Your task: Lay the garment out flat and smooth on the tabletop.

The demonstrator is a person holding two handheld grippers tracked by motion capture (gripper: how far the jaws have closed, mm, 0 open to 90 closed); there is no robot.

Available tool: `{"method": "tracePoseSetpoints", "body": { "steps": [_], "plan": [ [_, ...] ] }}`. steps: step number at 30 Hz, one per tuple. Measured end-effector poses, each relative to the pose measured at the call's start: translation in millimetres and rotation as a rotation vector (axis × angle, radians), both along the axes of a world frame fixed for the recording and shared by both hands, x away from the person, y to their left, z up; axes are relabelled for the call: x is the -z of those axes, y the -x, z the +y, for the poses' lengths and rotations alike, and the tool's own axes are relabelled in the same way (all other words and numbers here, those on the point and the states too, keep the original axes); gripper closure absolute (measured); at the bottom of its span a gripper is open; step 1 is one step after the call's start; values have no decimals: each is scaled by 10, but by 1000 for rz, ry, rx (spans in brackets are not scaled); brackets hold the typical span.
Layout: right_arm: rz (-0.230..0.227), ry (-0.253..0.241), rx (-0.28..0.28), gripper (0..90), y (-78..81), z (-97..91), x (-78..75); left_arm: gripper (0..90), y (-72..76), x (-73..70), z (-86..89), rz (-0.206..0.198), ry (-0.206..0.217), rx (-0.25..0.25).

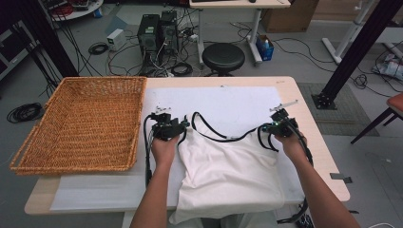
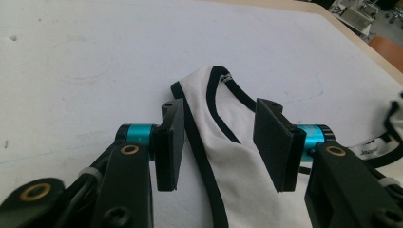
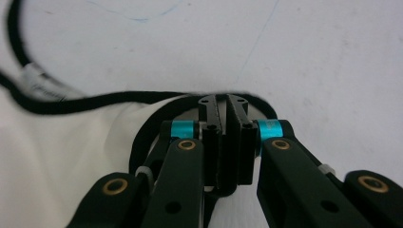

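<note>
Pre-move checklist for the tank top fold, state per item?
1. Right claw clamped on the right shoulder strap: ok, jaws together over the black trim.
2. Left claw gripping the left shoulder strap: not ok, jaws stand apart with the strap between them, pads not pressing.
3. White tank top flat on the white mat: ok at the top; its hem hangs off the near edge.
4. Wicker basket free to receive: ok.
5. Fabric caught under the right claw's lower jaw: cannot tell.

The left gripper (image 2: 218, 142) has its two black jaws standing apart over a white sheet (image 2: 95, 61). Between them lies the black-trimmed shoulder strap (image 2: 214, 109) of a white top, untouched by either pad.
</note>
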State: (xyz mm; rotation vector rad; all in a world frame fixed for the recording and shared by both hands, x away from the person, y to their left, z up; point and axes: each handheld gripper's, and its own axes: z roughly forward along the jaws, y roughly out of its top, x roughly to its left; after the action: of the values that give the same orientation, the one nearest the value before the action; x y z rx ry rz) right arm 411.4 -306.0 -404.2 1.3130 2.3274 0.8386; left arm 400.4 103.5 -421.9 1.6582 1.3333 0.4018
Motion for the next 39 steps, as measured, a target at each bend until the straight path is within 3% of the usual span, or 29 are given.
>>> {"method": "tracePoseSetpoints", "body": {
  "steps": [2, 6, 8, 9, 11, 12, 13, 15, 17, 22, 26, 28, 30, 31, 32, 34, 35, 38, 39],
  "plan": [
    [-8, -17, -29, 861, 183, -107, -26, 514, -28, 37, -42, 15, -13, 3],
    [-3, 6, -103, 844, 437, -257, 46, 475, -89, 140, -150, 54, -41, 16],
    [37, -46, -165, 773, 478, -316, 104, 460, -118, 191, -212, 76, -40, 28],
    [34, -64, -161, 729, 496, -349, 106, 453, -131, 218, -246, 89, -37, 40],
    [-8, -140, -99, 679, 509, -445, 48, 453, -148, 274, -320, 112, -58, 64],
    [-32, -166, -58, 661, 507, -488, 0, 453, -137, 279, -356, 97, -94, 61],
    [-56, -170, -17, 627, 496, -517, -47, 510, -128, 273, -380, 88, -128, 65],
    [-71, -175, 52, 566, 435, -543, -118, 810, -121, 262, -375, 109, -140, 92],
    [-62, -163, 83, 538, 344, -500, -142, 866, -103, 233, -323, 114, -131, 56],
    [12, -78, 84, 505, 53, -231, -5, 869, 5, 14, -8, 12, -77, -92],
    [76, -19, 60, 505, -129, -12, 135, 870, 74, -76, 198, -26, -44, -161],
    [39, -39, 61, 505, -153, 62, 127, 869, 104, -101, 242, -48, -41, -189],
    [-62, -92, 81, 493, -110, 89, 36, 867, 103, -100, 254, -44, -26, -174],
    [-94, -115, 81, 498, -84, 89, -17, 863, 98, -89, 243, -40, -25, -169],
    [-96, -133, 74, 507, -63, 90, -65, 836, 92, -78, 231, -32, -21, -162],
    [-75, -160, 40, 551, 19, 124, -131, 690, 73, -59, 203, -26, 3, -157],
    [-50, -166, 0, 567, 78, 168, -138, 663, 67, -54, 188, -29, 4, -145],
    [41, -82, -129, 646, 268, 377, -20, 614, 59, -47, 141, -34, 9, -120],
    [47, -59, -136, 648, 297, 411, 25, 602, 58, -45, 130, -32, 5, -113]
  ]
}}
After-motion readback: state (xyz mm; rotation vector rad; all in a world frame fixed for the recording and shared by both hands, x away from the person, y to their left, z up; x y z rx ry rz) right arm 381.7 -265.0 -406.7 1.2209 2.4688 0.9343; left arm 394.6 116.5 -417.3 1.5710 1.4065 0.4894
